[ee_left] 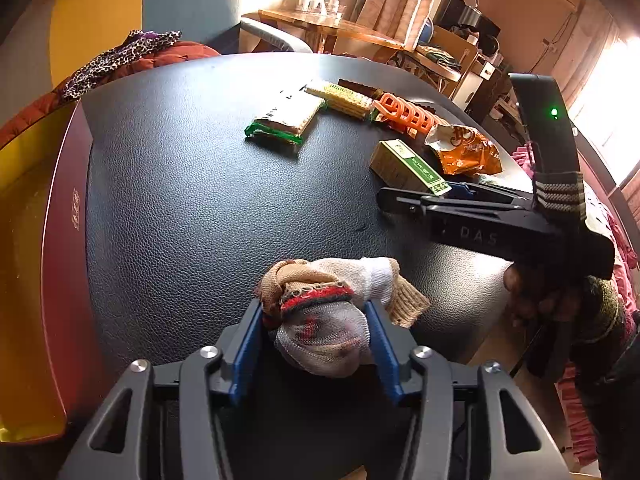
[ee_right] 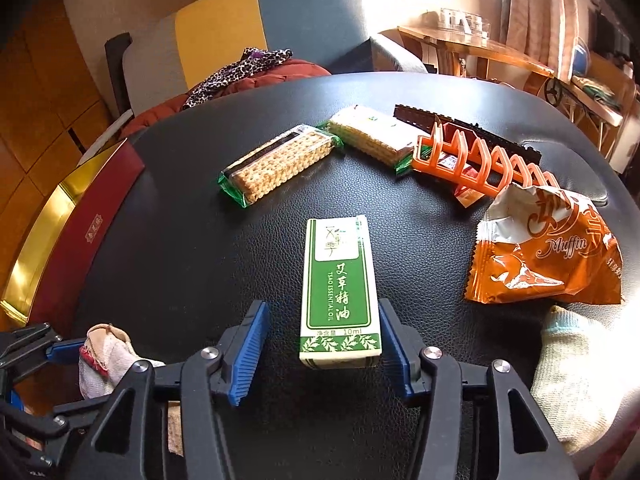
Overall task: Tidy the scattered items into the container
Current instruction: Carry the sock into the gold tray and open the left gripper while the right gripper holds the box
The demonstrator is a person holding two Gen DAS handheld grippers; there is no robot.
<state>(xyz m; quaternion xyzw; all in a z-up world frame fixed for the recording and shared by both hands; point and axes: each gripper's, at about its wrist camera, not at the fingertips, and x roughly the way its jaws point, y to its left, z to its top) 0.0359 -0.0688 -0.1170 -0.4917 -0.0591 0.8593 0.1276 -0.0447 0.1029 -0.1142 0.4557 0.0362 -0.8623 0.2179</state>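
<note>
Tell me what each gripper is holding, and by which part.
Left gripper holds the rolled sock by its balled end, between both pads. Right gripper holds nothing: the green box lies between its open jaws.

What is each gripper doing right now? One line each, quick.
Left gripper: closed on the sock bundle.
Right gripper: open, astride the green essential oil box, not gripping it.
</note>
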